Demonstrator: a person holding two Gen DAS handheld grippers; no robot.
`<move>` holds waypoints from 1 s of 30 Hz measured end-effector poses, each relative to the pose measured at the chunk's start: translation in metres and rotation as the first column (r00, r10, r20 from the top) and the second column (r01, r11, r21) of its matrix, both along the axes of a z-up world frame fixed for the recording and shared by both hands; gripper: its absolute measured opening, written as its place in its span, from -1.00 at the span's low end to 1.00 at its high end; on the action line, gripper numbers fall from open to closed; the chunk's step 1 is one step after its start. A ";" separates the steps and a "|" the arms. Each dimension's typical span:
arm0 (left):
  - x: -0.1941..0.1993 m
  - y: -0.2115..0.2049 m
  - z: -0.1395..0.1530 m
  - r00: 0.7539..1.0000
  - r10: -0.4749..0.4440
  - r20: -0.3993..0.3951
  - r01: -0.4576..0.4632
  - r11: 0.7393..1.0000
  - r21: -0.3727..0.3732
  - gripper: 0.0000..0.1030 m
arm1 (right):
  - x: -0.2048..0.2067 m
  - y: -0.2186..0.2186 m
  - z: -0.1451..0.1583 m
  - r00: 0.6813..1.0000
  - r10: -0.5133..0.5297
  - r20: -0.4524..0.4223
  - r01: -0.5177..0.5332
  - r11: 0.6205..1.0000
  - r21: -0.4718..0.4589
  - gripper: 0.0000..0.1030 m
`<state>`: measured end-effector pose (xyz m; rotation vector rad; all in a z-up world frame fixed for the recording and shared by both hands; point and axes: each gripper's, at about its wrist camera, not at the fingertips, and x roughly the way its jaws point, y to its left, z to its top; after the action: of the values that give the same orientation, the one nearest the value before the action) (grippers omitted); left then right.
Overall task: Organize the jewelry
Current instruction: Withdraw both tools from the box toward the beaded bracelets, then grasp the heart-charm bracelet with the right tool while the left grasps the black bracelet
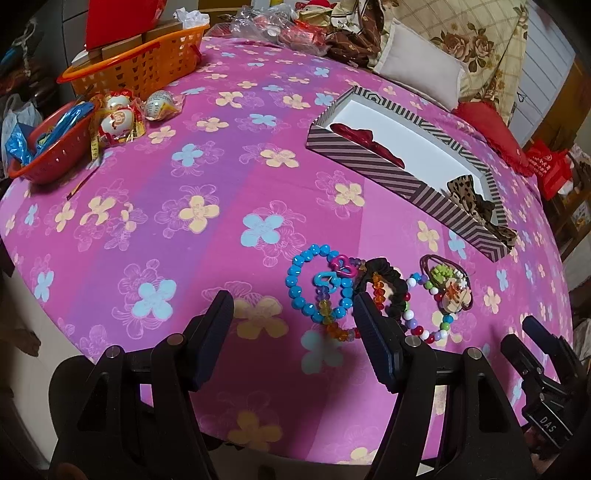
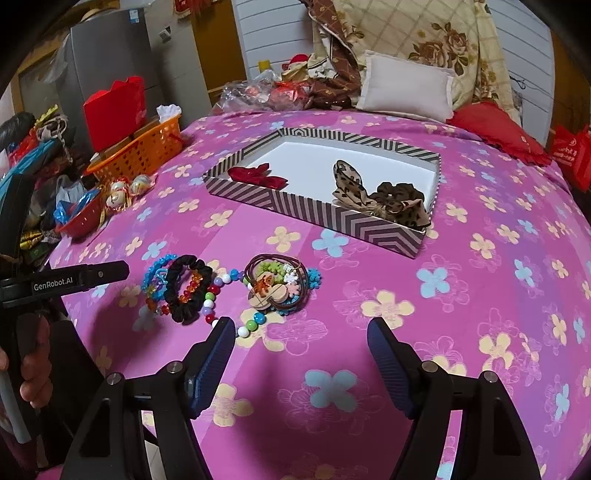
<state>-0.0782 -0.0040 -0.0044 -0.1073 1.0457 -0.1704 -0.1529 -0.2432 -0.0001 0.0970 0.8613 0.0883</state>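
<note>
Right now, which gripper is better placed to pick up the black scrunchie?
Probably left. The left gripper is open, its right finger beside the black scrunchie. The right gripper is open over bare cloth.

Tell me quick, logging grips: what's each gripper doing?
Left gripper: open, holding nothing.
Right gripper: open, holding nothing.

pink flowered cloth (image 1: 207, 177) covering the surface; orange slatted basket (image 1: 140, 70) at its far left edge, holding a red box (image 1: 118, 22); red bowl (image 1: 55, 147) with blue wrappers beside three wrapped eggs (image 1: 122, 118); white cushion (image 2: 406, 88) and red cushion (image 2: 495, 129) at the far side
</note>
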 end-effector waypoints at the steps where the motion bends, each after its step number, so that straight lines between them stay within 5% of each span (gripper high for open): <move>1: 0.000 -0.001 0.000 1.000 -0.004 0.004 0.004 1.000 0.002 0.31 | 0.000 0.001 0.000 1.000 0.002 0.002 -0.002 1.000 0.001 0.40; 21: -0.003 -0.013 0.005 0.998 -0.041 0.044 0.038 0.998 0.049 0.31 | 0.010 0.022 -0.005 0.994 0.107 0.020 -0.106 0.994 -0.019 0.39; 25: -0.001 -0.013 0.002 0.998 -0.043 0.037 0.041 0.998 0.050 0.31 | 0.016 0.026 -0.008 0.989 0.147 0.022 -0.146 0.989 -0.027 0.11; 30: 0.002 -0.010 -0.003 0.999 -0.034 0.016 0.033 0.999 0.035 0.31 | 0.026 0.027 -0.013 0.982 0.190 0.011 -0.189 0.981 -0.039 0.10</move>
<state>-0.0763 -0.0143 -0.0072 -0.0565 1.0339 -0.1829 -0.1273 -0.2157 -0.0134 -0.0211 0.8556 0.2514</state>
